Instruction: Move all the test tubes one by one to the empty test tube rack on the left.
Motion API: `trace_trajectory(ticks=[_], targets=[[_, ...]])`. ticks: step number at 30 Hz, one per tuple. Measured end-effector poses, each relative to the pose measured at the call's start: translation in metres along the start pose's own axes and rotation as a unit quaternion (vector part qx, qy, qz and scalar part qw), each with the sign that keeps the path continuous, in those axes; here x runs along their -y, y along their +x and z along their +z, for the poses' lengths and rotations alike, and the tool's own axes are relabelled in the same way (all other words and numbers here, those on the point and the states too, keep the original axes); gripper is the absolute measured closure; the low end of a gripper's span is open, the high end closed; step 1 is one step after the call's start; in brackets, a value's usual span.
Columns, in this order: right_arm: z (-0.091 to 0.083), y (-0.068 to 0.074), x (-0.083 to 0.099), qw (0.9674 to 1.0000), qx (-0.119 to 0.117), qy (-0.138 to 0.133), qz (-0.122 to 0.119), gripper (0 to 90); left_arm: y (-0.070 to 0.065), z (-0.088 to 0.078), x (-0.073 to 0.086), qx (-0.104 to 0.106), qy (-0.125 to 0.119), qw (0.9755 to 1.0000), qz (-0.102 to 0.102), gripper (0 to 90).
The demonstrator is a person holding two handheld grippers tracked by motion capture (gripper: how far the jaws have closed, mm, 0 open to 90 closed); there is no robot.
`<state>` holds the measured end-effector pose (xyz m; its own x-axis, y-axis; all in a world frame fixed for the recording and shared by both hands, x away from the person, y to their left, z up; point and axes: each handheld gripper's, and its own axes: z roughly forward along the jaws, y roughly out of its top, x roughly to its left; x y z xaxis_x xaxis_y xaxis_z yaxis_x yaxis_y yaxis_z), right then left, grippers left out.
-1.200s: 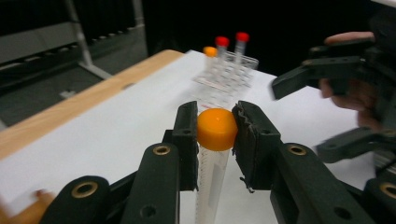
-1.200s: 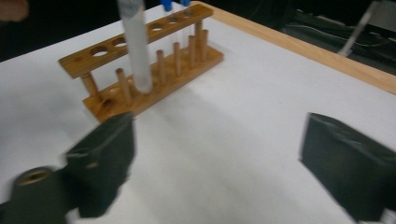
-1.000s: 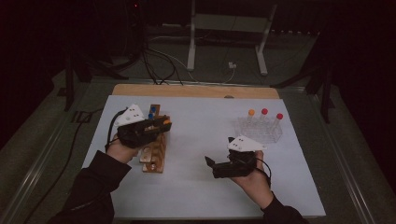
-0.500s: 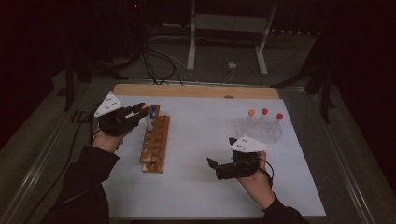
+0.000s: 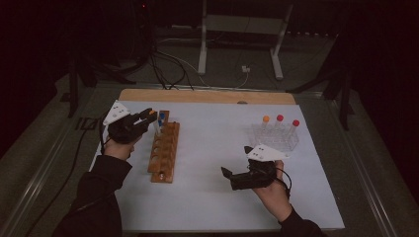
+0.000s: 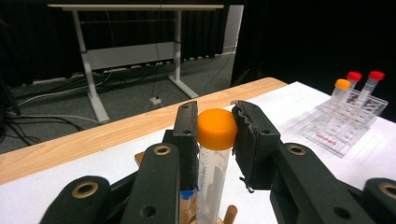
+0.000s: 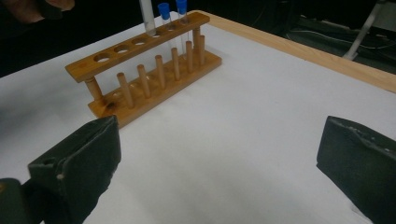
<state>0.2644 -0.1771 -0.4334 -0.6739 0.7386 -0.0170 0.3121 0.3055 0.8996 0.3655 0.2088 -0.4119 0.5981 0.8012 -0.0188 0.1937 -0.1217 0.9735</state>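
At the far end of the light-brown wooden test-tube rack (image 5: 164,152), roughly 10 o'clock on the white table sheet (image 5: 217,187), the left gripper (image 5: 143,118) is clamped on the clear plastic tube with the orange screw cap (image 6: 216,129). In the left gripper view both black pads press the cap from either side; the tube hangs below them with its long axis vertical, body running down toward the rack top.

Key relation: the tube's lower end sits right at the rack's top rail, next hole in from the two blue-capped tubes (image 7: 172,10) already seated at the far end. In the right gripper view a clear tube shaft (image 7: 146,17) drops to that rail just beside the blue pair; I can't tell whether the tip is inside the hole or only over it. My read: the next move is straight down along the tube axis, with little sideways correction.

The right gripper (image 5: 232,178) is at about 5 o'clock, well apart from the rack, jaws wide and holding nothing. The clear acrylic rack (image 5: 276,140) at 2 o'clock holds one orange-capped and two red-capped tubes. The left hand is clearly the nearer one.
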Motion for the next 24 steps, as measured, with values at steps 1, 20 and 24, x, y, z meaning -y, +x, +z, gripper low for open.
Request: trace_trajectory(ticks=[1, 20, 24], targets=[[0.000, 0.000, 0.000, 1.0000, 0.000, 0.000, 0.000, 0.0, 0.000, 0.001, 0.000, -0.004, 0.001, 1.0000, 0.000, 72.1], [-0.002, -0.005, 0.003, 1.0000, -0.001, 0.001, 0.008, 0.0, -0.001, 0.021, 0.044, -0.011, 0.078, 0.9968, -0.015, 72.0], [-0.003, -0.007, 0.003, 1.0000, -0.001, 0.000, 0.008, 0.0, -0.004, 0.021, 0.045, -0.018, 0.083, 0.9964, -0.003, 72.0]])
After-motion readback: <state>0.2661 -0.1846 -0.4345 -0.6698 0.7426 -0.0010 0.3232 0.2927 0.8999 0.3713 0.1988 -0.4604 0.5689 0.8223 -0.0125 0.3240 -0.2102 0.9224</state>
